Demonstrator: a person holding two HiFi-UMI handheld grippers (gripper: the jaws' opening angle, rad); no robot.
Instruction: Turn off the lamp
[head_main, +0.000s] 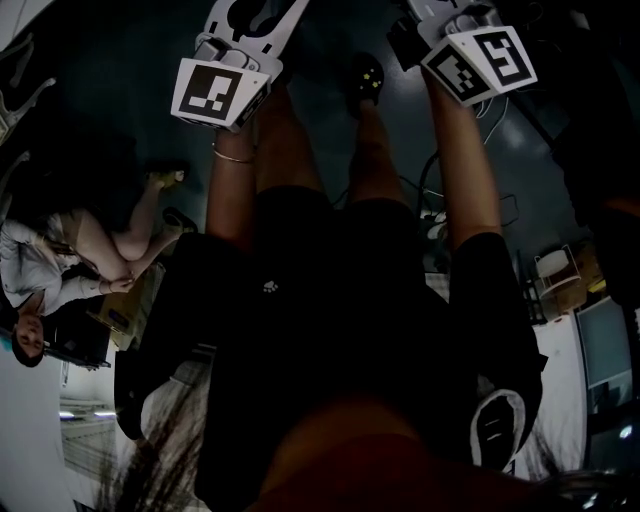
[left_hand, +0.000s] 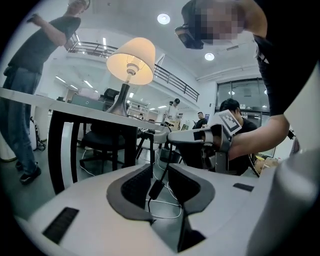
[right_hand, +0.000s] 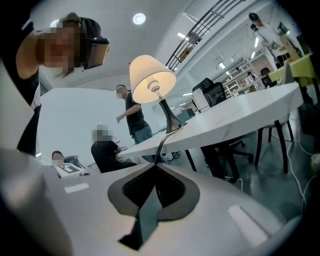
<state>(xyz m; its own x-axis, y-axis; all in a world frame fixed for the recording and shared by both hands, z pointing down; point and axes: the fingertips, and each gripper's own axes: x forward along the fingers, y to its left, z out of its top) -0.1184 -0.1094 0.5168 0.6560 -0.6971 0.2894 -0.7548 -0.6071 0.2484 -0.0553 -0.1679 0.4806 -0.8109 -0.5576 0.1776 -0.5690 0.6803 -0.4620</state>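
**Fig.** Lit lamp (left_hand: 131, 61) stands upright on the table (left_hand: 50, 103), stem vertical. Jaws of my right gripper (right_hand: 155, 166) pinch its cord (right_hand: 159, 150); those of my left gripper (left_hand: 160, 170) spread around, seemingly not touching, the cord's switch (left_hand: 156, 189).

We see the lamp (right_hand: 152, 80) upright near the front edge of the white surface (left_hand: 75, 107), lit, with a cream cone shade on a slim stem and flared metal base. Its dark cord (right_hand: 161, 145) drops over that edge into the closed right claw (right_hand: 156, 165). The black inline switch (left_hand: 156, 190) hangs between the parted left claw (left_hand: 160, 170).
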